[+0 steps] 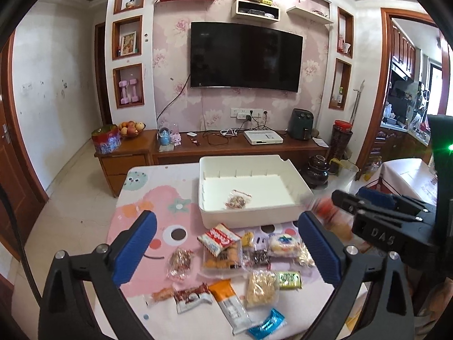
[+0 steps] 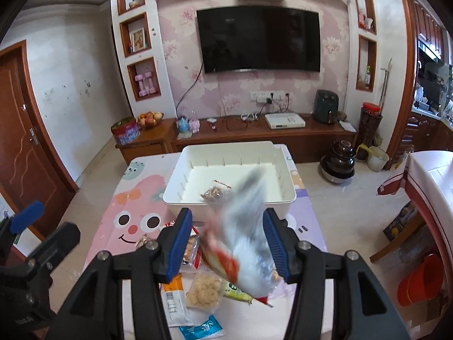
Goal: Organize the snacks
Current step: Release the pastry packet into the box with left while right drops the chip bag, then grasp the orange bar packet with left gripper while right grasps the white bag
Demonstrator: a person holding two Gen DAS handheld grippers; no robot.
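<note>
The right gripper (image 2: 226,248) holds a snack bag (image 2: 243,238) between its blue pads, and the white bin (image 2: 286,195) lies straight ahead of it, on the far side, near enough that the top of the bag already overlaps the near wall of the bin in the right wrist view. This is the relation that matters: I judge that the bag must travel forward, over that near wall, before the jaws let it go. The bag looks blurred, so its print is hard to read; it seems a clear or pale plastic bag with a red and orange part at the lower end, and its long axis runs roughly along the direction to the bin, a little tilted. The left gripper (image 1: 226,252) is wide open and empty, and it hangs above the loose snacks (image 1: 226,255) that lie on the near part of the pink table cover (image 1: 136,209). Inside the bin, one small clear packet (image 1: 237,199) rests on the floor, near the near wall. The right hand is the nearer one to the bin; the left one is nearer to the pile.
</note>
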